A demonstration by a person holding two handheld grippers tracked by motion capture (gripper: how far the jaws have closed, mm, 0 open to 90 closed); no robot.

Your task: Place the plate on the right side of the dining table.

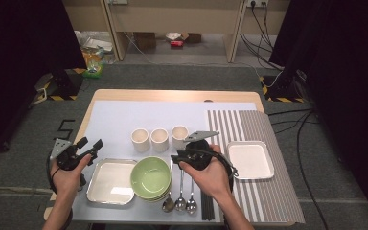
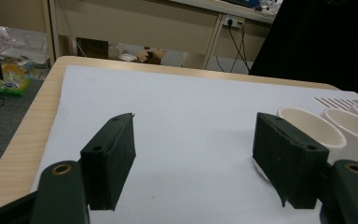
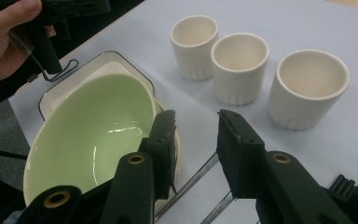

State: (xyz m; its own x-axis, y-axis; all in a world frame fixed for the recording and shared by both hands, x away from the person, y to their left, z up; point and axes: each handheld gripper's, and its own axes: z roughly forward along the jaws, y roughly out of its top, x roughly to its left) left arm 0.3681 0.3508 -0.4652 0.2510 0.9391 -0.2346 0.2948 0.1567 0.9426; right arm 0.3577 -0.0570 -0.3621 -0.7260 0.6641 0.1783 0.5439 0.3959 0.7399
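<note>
My right gripper [image 1: 178, 157] hovers by the right rim of a green bowl [image 1: 150, 177], which tops a stack of bowls. In the right gripper view its jaws [image 3: 196, 119] stand open with nothing between them. The left one hangs over the green bowl's [image 3: 88, 140] rim and spoon handles [image 3: 193, 182] lie just beneath. Three cream cups [image 3: 193, 35] [image 3: 239, 56] [image 3: 310, 79] stand in a row beyond. My left gripper [image 1: 92, 145] is held at the table's left edge, open and empty [image 2: 193, 133], pointing across the pale mat toward the cups [image 2: 310, 128].
A square metal-rimmed plate [image 1: 110, 182] lies left of the bowls. Another square white plate [image 1: 250, 160] sits on the striped placemat [image 1: 278, 191] at the right. Three spoons [image 1: 179, 201] and black chopsticks [image 1: 208, 211] lie near the front edge.
</note>
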